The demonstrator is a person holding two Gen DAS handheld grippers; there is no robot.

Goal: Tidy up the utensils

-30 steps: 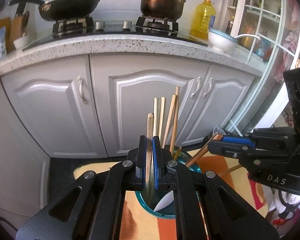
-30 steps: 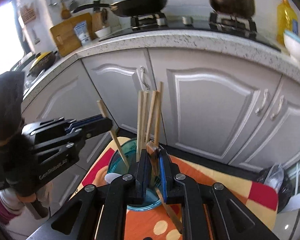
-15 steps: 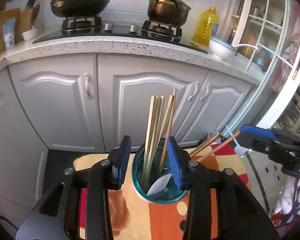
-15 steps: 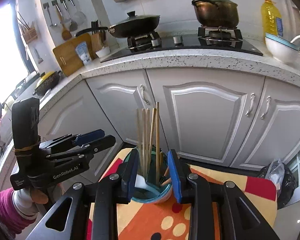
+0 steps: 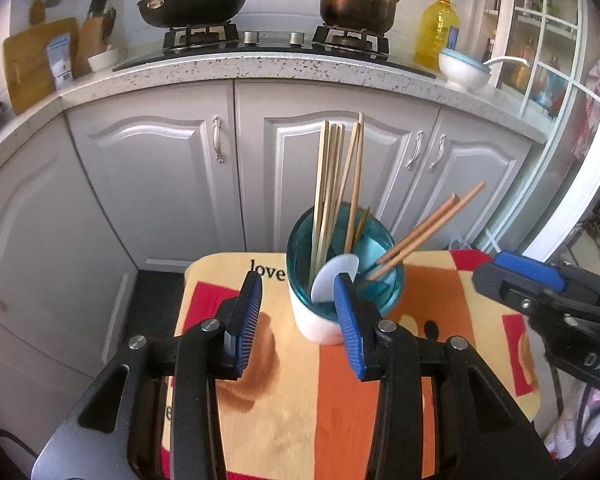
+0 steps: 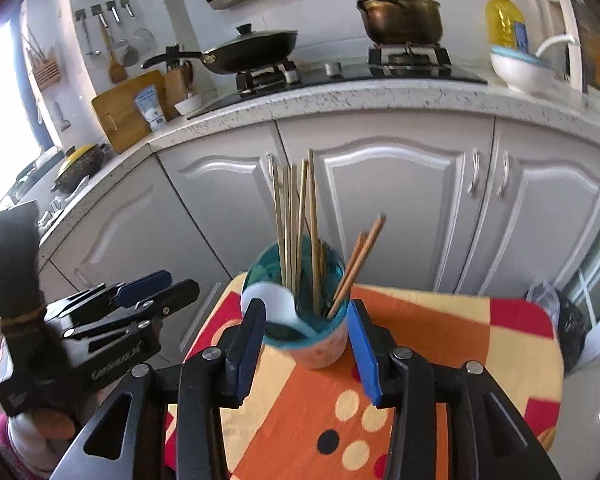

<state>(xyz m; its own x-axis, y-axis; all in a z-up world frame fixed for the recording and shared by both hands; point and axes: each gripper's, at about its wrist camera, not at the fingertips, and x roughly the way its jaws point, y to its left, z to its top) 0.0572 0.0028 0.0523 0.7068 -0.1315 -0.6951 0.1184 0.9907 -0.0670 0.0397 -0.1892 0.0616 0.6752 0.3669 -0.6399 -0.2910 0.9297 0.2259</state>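
Observation:
A teal cup (image 5: 380, 292) with a white outside stands on the patterned table cloth (image 5: 292, 408). Several pale chopsticks (image 5: 330, 176) stand upright in the cup, two darker chopsticks (image 5: 432, 224) lean right, and a white spoon (image 5: 332, 276) rests against the rim. My left gripper (image 5: 299, 282) is open just short of the cup, with nothing between its fingers. In the right wrist view the cup (image 6: 320, 344), pale chopsticks (image 6: 294, 216) and dark chopsticks (image 6: 358, 260) sit just beyond my right gripper (image 6: 305, 308). Its jaws are opening and hold nothing.
White cabinet doors (image 5: 332, 152) rise close behind the small table. The counter (image 5: 260, 68) above carries a wok (image 5: 192, 2), a pot (image 5: 356, 4), an oil bottle (image 5: 438, 28) and a bowl (image 5: 464, 70). A dark bag (image 6: 560, 320) lies on the floor at right.
Both grippers were shut on chopsticks above the cup. They have opened, let the chopsticks drop into the cup, and drawn back from it.

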